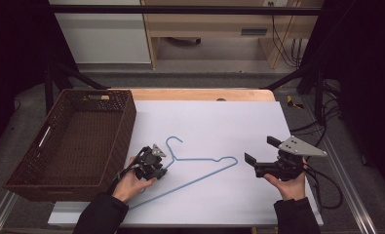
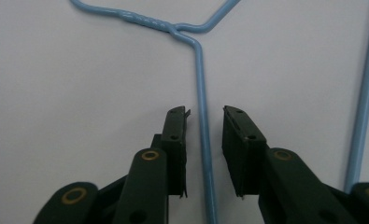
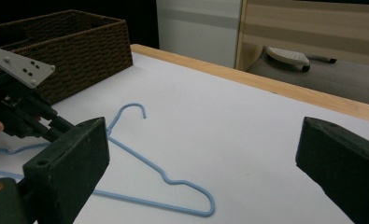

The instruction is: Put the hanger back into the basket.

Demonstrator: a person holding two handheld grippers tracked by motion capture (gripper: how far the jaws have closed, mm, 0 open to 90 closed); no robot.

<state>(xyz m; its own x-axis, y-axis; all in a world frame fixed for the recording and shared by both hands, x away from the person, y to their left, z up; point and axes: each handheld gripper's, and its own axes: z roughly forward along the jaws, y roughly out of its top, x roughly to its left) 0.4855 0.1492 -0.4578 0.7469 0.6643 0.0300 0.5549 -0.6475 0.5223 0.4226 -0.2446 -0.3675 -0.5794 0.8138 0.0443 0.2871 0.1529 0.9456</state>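
A light-blue wire hanger (image 1: 195, 160) lies flat on the white table sheet (image 1: 219, 122), its hook pointing toward the far side. My left gripper (image 1: 157, 170) is down at the hanger's left part, just below the neck. In the left gripper view the hanger's wire (image 2: 202, 93) runs between the two pads with a small gap on each side, so the left gripper (image 2: 205, 112) is open around it. My right gripper (image 1: 259, 150) is held at the right of the table, off the hanger. Its jaws stand wide open with nothing between them, and the hanger (image 3: 140, 158) lies beyond them.
A dark woven basket (image 1: 122, 126) stands at the table's left, close to my left hand; its wall (image 3: 79, 51) shows in the right gripper view. The wooden table edge (image 1: 200, 94) runs along the far side. Black cables (image 1: 326, 185) trail off at the right.
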